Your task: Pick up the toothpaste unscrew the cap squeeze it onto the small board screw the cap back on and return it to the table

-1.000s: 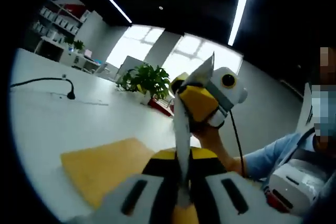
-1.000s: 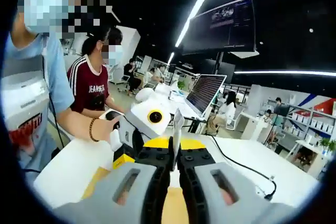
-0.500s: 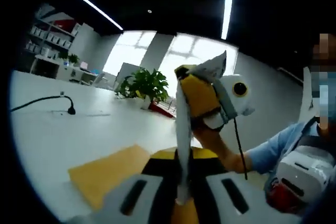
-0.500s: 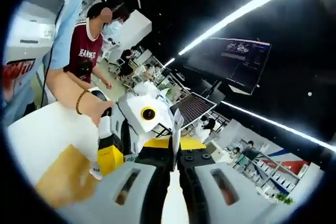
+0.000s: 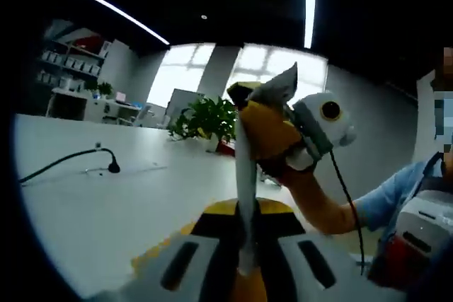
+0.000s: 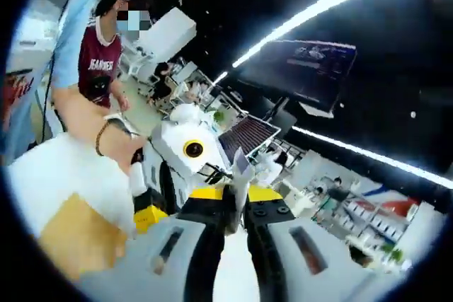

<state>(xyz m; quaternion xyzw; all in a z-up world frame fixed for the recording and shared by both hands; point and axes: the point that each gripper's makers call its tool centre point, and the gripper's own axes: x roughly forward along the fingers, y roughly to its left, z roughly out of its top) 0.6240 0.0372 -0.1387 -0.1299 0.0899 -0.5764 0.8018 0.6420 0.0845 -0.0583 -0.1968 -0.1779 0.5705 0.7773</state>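
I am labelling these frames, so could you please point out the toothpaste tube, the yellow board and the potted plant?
toothpaste tube [image 5: 244,175]: left gripper view, mid-body above the jaws.
yellow board [image 6: 78,235]: right gripper view, centre of its top face.
potted plant [image 5: 205,118]: left gripper view, its leaves.

Both tongs [image 5: 244,263] [image 6: 228,228] clamped — facing, close.

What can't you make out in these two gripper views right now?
- Toothpaste tube cap: left gripper view, hidden between that gripper's shut jaws.
- Small board: right gripper view, cut off by the edge; any paste on it is too blurred to tell.
- Tube print: both views, too small.
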